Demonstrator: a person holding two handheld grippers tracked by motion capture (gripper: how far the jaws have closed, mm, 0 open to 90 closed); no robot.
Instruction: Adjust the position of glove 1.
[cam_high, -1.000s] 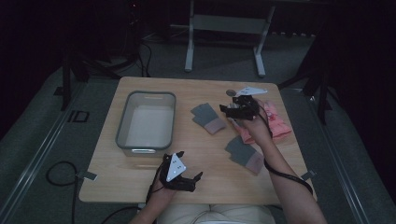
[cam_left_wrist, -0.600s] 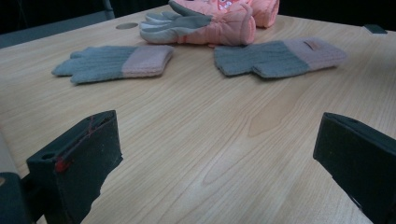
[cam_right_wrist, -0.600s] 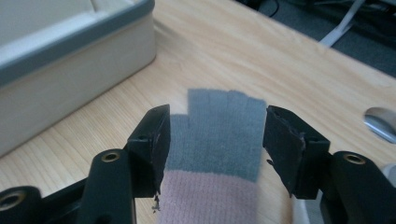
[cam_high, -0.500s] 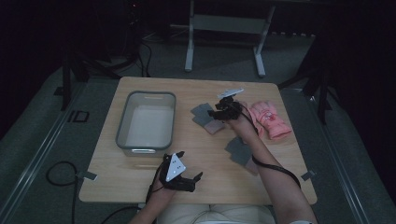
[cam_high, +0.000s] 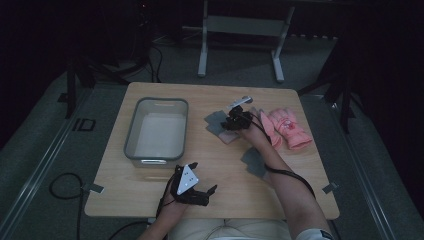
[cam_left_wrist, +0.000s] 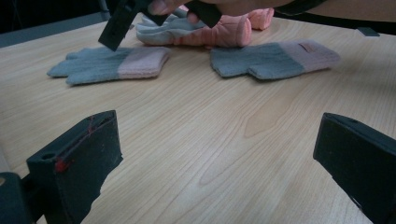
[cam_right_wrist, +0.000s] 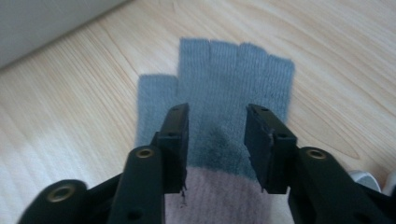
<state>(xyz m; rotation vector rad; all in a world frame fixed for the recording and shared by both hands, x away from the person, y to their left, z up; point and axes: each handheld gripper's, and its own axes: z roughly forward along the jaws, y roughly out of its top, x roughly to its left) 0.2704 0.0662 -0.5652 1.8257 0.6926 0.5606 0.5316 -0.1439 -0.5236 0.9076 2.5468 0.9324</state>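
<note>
Tabletop (cam_high: 150, 200): pale wood, near edge by the person; bare stretch betw. left gripper and the gloves.
Left gripper (cam_high: 197, 190): near front edge, fingers wide apart, nothing betw. them.
Near glove (cam_high: 254, 161): grey, flat, partly under right forearm.
Bin (cam_high: 131, 137): clear, left of centre, well apart from gloves.
Right gripper (cam_high: 234, 121): low over far grey glove (cam_right_wrist: 219, 107); fingers (cam_right_wrist: 175, 135) have just been closing, straddle it at the grey/pink join, not clamped.
Pink gloves (cam_high: 287, 127): just right of it.
</note>
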